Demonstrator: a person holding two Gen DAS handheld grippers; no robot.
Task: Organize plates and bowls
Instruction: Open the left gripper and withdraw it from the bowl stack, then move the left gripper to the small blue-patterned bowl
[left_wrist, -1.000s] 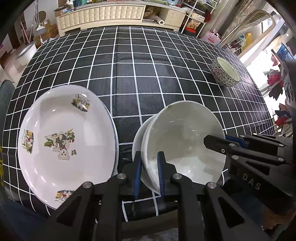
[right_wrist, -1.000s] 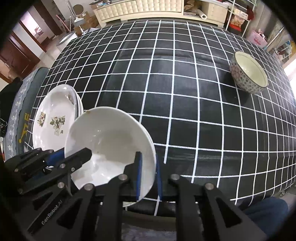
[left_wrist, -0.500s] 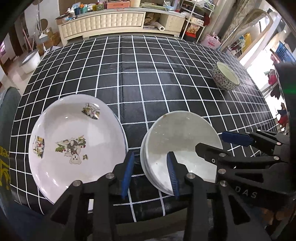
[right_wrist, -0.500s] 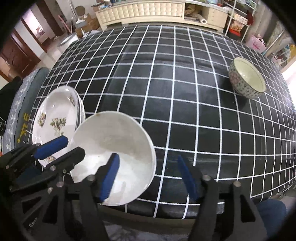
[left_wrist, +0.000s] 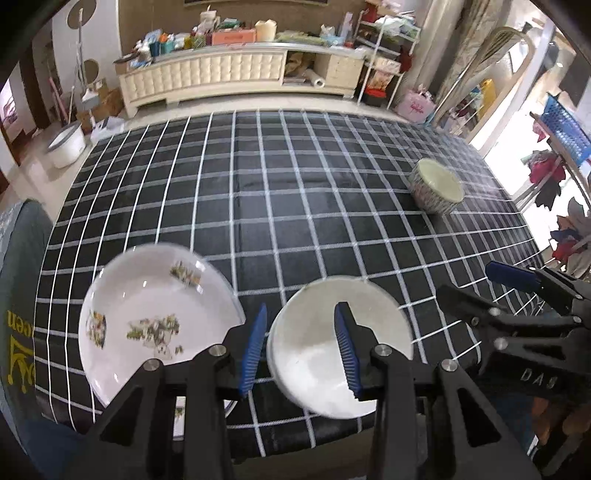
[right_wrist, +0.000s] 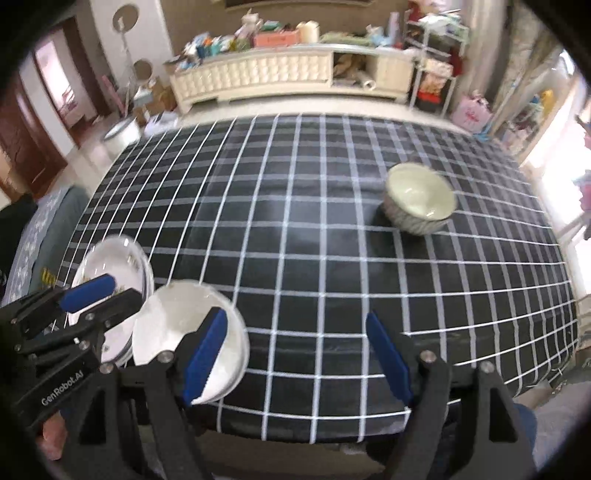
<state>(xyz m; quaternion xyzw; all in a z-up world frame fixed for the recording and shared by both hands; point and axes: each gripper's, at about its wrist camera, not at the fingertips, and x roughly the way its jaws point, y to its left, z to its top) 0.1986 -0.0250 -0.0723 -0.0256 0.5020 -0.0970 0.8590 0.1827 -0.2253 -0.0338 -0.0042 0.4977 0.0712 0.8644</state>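
Stacked plain white bowls (left_wrist: 328, 347) rest near the table's front edge, also in the right wrist view (right_wrist: 177, 325). A white plate stack with a bear print (left_wrist: 147, 314) lies to their left and shows in the right wrist view (right_wrist: 122, 269). A patterned bowl (left_wrist: 436, 190) stands alone at the far right, also in the right wrist view (right_wrist: 419, 206). My left gripper (left_wrist: 299, 347) is open above the white bowls' left rim, holding nothing. My right gripper (right_wrist: 295, 350) is open wide and empty, raised right of the white bowls.
The table wears a black cloth with a white grid (left_wrist: 295, 206). A cream cabinet (left_wrist: 221, 74) with clutter stands behind it. A grey chair (left_wrist: 18, 277) is at the left. Shelves and hanging clothes (left_wrist: 554, 177) fill the right.
Both grippers let go of the white bowls' rim, opened, and pulled up and back. The bowls now rest on the table.
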